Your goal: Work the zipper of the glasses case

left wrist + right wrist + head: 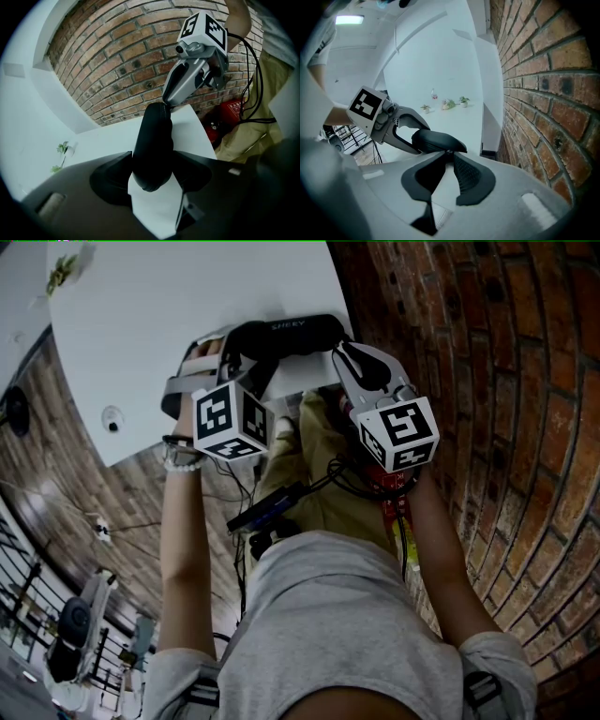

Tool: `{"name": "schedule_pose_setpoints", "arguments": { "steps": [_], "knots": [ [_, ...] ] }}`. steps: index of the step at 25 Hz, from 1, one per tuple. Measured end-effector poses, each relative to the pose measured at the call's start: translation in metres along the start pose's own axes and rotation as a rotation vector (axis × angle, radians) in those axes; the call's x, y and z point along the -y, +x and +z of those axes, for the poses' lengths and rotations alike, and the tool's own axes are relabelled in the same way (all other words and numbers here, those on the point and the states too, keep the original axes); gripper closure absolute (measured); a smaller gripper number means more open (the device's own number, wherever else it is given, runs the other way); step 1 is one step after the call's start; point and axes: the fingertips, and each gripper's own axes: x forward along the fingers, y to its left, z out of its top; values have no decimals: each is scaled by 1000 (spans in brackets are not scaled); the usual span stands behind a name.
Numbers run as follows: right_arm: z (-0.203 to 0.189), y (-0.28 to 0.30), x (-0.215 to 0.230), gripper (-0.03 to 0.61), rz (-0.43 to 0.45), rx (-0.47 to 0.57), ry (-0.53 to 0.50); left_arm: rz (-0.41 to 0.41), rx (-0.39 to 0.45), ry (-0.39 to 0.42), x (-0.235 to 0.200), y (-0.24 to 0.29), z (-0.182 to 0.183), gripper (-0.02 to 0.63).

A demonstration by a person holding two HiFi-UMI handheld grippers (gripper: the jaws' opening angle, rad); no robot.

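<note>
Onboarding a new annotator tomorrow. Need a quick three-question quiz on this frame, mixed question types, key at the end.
1. Multiple choice: what sits between the jaws of the left gripper? A) a potted plant B) the black glasses case C) a cable.
2. True or false: the case lies untouched on the white table.
3. Fill in: the right gripper has its jaw tips at the case's end, and the wall beside it is made of ____.
Key: 1 B. 2 false, since the left gripper clamps it. 3 brick.
</note>
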Motion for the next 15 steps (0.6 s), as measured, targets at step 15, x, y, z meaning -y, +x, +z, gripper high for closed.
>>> {"name": "schedule_pose_setpoints", "arguments": {
  "steps": [15],
  "knots": [
    [6,4,-4,558,34,21,61,2,-13,-6,-2,0,-1,337]
  ]
}}
